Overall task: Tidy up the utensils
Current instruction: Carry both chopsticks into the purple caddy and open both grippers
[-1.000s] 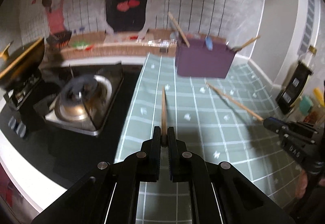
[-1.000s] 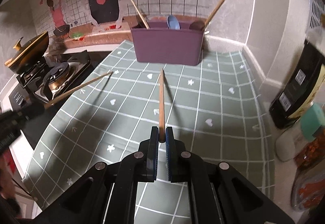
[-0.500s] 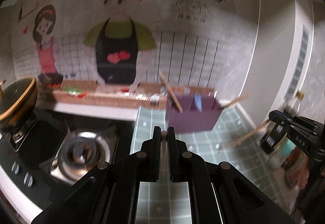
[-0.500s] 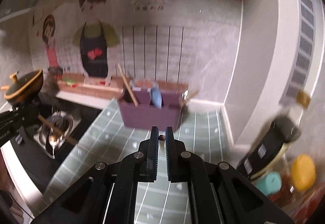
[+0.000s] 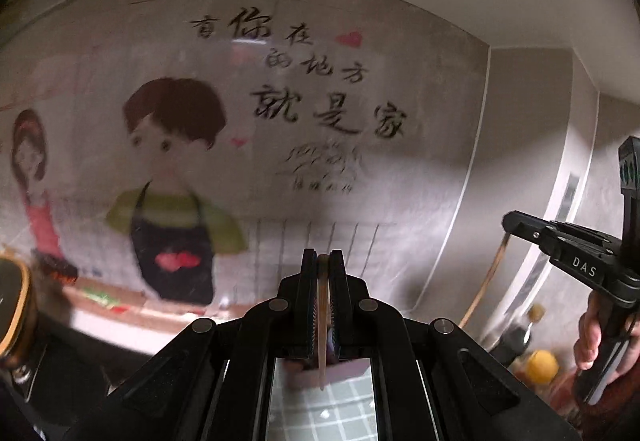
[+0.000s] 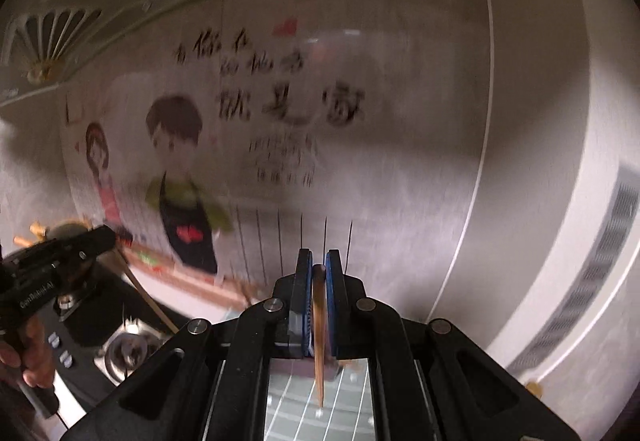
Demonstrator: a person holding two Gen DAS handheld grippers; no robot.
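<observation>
My left gripper (image 5: 322,261) is shut on a wooden chopstick (image 5: 322,337) that hangs down between the jaws towards the counter. My right gripper (image 6: 319,261) is shut on a second wooden chopstick (image 6: 319,341), also hanging tip down. Both grippers are tilted up and face the wall. A sliver of the purple utensil box (image 5: 352,365) shows below the left jaws; it also shows in the right wrist view (image 6: 330,367). The right gripper appears at the right of the left wrist view (image 5: 508,223) with its chopstick (image 5: 490,281). The left gripper appears at the left of the right wrist view (image 6: 110,237).
The green checked mat (image 5: 340,409) lies under the grippers. A gas stove (image 6: 124,349) and a pan (image 5: 12,313) are on the left. Bottles and jars (image 5: 532,353) stand at the right by the wall. The wall carries a cartoon mural (image 5: 172,201).
Both grippers have lifted and tilted upward, so the chopsticks now hang tip down. The utensil box and mat have dropped almost out of sight.
</observation>
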